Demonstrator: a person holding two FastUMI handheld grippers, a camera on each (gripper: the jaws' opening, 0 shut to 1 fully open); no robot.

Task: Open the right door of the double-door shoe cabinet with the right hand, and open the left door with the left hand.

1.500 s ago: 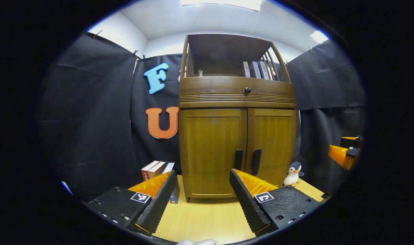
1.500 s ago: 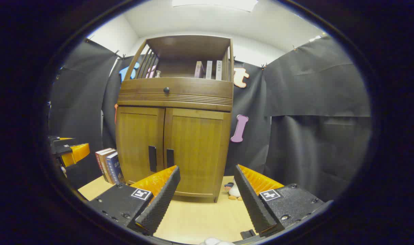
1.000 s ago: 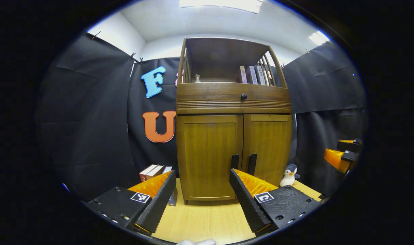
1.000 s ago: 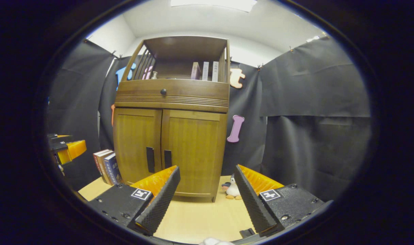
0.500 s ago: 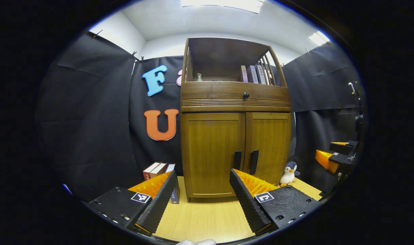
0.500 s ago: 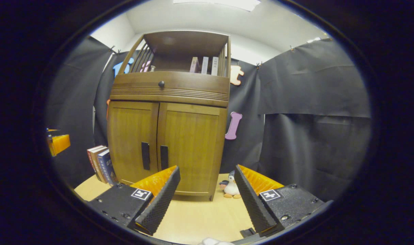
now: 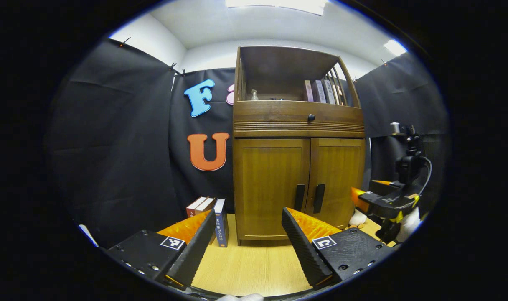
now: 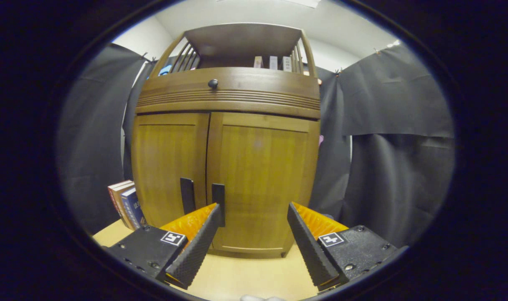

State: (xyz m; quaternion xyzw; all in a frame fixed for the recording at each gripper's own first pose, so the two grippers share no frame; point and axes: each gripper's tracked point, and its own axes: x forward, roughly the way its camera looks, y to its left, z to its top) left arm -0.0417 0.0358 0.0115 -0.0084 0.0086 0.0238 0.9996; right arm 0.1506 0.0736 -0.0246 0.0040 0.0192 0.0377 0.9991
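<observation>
A brown wooden shoe cabinet (image 7: 298, 167) (image 8: 224, 167) stands on the light wooden floor with both doors closed. The left door (image 7: 270, 188) (image 8: 168, 167) and the right door (image 7: 337, 179) (image 8: 262, 175) each carry a dark vertical handle at the middle seam: left handle (image 7: 299, 197) (image 8: 187, 195), right handle (image 7: 319, 198) (image 8: 219, 200). My left gripper (image 7: 247, 246) is open and well short of the cabinet. My right gripper (image 8: 252, 242) is open and close in front of the right door, its handle just above the left finger. In the left gripper view the right gripper (image 7: 385, 200) appears beside the cabinet's right side.
Books (image 7: 214, 217) (image 8: 124, 200) lean beside the cabinet's left side. A drawer with a round knob (image 7: 311, 118) (image 8: 212, 83) sits above the doors, and an open shelf holding books (image 7: 321, 91) tops it. A plush toy (image 7: 356, 218) lies by the cabinet's right foot. Black cloth walls surround everything.
The right gripper has moved much closer to the cabinet's right door and further into the left gripper view. The left gripper has shifted slightly. Both doors stay closed and both grippers open.
</observation>
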